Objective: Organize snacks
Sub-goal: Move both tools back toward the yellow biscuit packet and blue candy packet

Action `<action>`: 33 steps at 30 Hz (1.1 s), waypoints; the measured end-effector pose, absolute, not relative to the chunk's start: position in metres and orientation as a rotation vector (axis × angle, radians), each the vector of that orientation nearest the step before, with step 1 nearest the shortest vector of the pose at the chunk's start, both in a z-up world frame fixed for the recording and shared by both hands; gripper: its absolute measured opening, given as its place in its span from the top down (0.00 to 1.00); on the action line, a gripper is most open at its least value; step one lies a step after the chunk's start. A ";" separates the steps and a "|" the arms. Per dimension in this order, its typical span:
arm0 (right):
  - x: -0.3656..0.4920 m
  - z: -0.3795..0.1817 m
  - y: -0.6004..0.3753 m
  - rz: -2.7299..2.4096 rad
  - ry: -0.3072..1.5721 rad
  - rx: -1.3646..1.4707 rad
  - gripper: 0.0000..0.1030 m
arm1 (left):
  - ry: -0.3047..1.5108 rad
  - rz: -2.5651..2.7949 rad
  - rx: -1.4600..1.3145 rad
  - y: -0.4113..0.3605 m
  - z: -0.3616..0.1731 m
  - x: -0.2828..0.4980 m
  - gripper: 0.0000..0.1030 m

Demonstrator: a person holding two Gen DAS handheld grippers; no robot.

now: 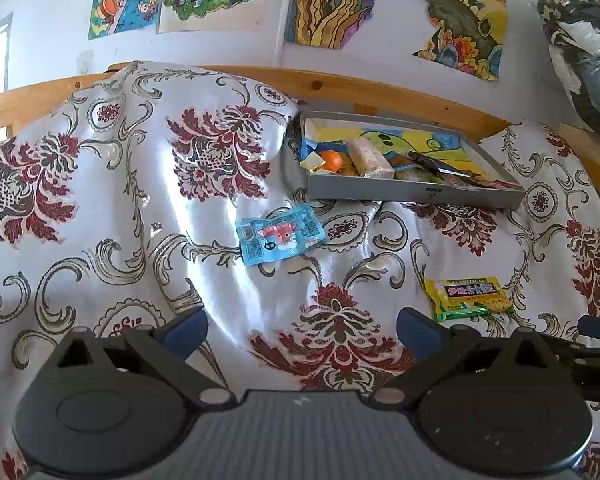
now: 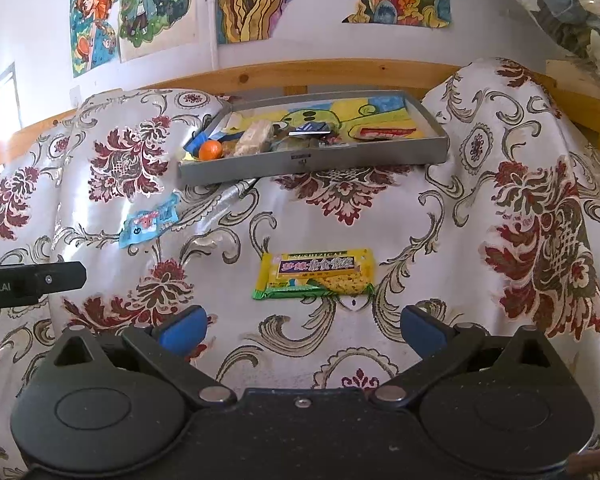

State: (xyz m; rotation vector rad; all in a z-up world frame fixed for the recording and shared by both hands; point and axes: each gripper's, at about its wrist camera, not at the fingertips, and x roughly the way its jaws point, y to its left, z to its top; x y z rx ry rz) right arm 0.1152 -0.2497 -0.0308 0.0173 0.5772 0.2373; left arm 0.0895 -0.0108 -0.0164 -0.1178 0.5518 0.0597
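Observation:
A grey tray [image 1: 412,194] [image 2: 312,166] lies at the back of the floral cloth, holding several snacks: an orange fruit [image 1: 332,160] [image 2: 211,149], a pale bar [image 1: 370,156] [image 2: 254,138] and dark packets. A light blue snack packet [image 1: 280,234] [image 2: 150,222] lies on the cloth in front of the tray's left end. A yellow-green snack packet [image 1: 468,298] [image 2: 316,274] lies nearer, just beyond my right gripper [image 2: 302,330], which stands open and empty. My left gripper [image 1: 302,332] is open too, with the blue packet well ahead of it.
White cloth with red floral print [image 1: 140,208] [image 2: 500,220] covers the whole surface in folds. A wooden rail [image 1: 340,88] [image 2: 300,72] and a wall with colourful drawings stand behind the tray. Bagged items [image 1: 580,60] pile at the far right. The other gripper's side shows at each view's edge.

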 end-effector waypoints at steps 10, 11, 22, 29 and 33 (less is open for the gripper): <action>0.124 -0.044 -0.247 0.248 0.627 0.014 0.01 | 0.581 0.083 -0.119 -0.005 -0.024 0.095 0.01; 0.127 -0.045 -0.246 0.249 0.632 0.016 0.01 | 0.587 0.085 -0.118 -0.005 -0.024 0.096 0.01; 0.159 -0.062 -0.245 0.271 0.656 0.041 0.01 | 0.628 0.059 -0.058 -0.005 -0.024 0.123 0.01; 0.185 -0.065 -0.248 0.258 0.654 0.058 0.01 | 0.653 0.051 -0.042 0.004 -0.027 0.151 0.01; 0.198 -0.064 -0.248 0.251 0.648 0.050 0.01 | 0.640 0.012 -0.012 0.012 -0.024 0.174 0.01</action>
